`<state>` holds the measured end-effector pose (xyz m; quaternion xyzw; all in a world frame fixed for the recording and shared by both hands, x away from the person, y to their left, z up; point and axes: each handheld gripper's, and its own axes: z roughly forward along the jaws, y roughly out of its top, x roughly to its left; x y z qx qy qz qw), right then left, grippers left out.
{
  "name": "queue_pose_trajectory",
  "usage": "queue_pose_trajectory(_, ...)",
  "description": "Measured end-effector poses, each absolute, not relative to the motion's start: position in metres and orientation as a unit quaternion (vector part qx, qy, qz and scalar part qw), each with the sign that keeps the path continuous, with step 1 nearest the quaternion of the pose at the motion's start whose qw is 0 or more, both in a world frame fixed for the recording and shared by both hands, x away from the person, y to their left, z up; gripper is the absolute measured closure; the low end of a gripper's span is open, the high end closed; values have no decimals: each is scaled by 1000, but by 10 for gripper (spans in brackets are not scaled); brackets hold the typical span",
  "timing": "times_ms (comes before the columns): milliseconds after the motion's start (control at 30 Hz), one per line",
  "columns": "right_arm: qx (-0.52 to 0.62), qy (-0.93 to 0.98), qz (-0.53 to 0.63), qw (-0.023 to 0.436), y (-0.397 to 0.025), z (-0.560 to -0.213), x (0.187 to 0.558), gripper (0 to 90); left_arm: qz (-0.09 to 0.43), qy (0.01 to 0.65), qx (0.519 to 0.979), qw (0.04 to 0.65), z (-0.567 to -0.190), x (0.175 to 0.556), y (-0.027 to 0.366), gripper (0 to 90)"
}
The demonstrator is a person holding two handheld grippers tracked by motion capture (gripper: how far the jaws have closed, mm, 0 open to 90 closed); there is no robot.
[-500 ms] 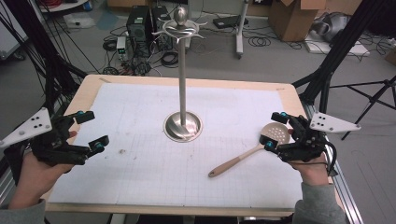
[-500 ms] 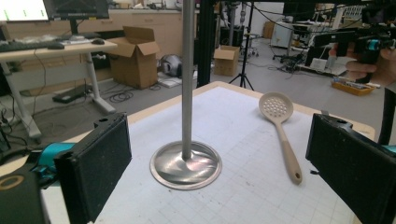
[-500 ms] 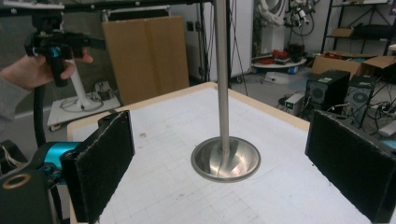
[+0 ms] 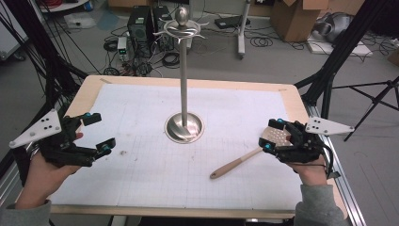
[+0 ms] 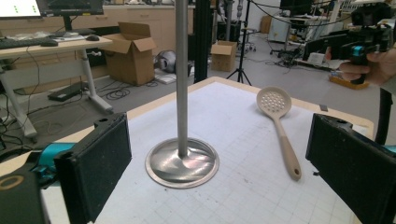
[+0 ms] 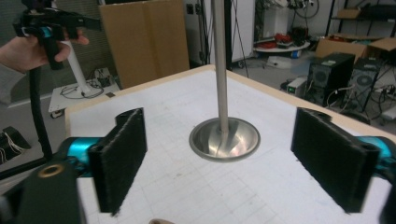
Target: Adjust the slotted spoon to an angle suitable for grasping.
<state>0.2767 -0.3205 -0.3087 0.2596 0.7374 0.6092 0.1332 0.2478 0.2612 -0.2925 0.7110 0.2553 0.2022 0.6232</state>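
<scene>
A tan slotted spoon (image 4: 235, 164) lies on the white mat, its handle pointing toward the front and its perforated head at the right. My right gripper (image 4: 272, 134) hovers open over that head with nothing between the jaws. At the left side of the mat my left gripper (image 4: 101, 133) is open and empty. A metal stand (image 4: 184, 127) with a tall pole and hooks on top rises from the mat's middle. In the left gripper view the spoon (image 5: 280, 126) lies beyond the stand's base (image 5: 182, 161), between the wide-apart jaws. The right gripper view looks at the stand base (image 6: 224, 138).
The wooden table (image 4: 84, 94) carries a white gridded mat (image 4: 141, 108). Around it stand black tripod legs (image 4: 329, 70), computer towers (image 4: 141, 23) with cables on the floor, and cardboard boxes (image 4: 291, 19). The other hand's gripper (image 5: 364, 42) appears far right in the left gripper view.
Both grippers have edged slightly inward toward the mat's middle. The spoon and the stand have not moved.
</scene>
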Motion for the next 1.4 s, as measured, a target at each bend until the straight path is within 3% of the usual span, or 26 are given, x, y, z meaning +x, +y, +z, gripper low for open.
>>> queue_pose_trajectory(133,272,733,608,135,-325,-317,280,428,199,253,717,619,-295,248,259,71)
queue_pose_trajectory(200,275,734,606,139,-326,-319,280,459,198,254,716,619,-295,248,259,71)
queue_pose_trajectory(233,283,737,596,148,-327,-325,280,560,199,254,716,619,-296,248,260,71)
queue_pose_trajectory(333,288,743,581,165,-328,-331,280,711,200,255,715,619,-296,249,260,71)
queue_pose_trajectory(433,291,748,575,158,-329,-339,283,788,202,255,713,621,-296,249,261,71)
queue_pose_trajectory(667,293,754,569,147,-330,-357,291,893,198,258,715,619,-299,249,261,71)
queue_pose_trajectory(900,299,773,540,150,-328,-376,299,898,193,263,719,613,-304,249,259,71)
queue_pose_trajectory(1100,321,765,546,117,-333,-391,307,898,192,266,723,608,-307,250,259,71)
queue_pose_trajectory(1400,340,791,492,129,-325,-403,317,898,191,269,727,602,-310,246,261,71)
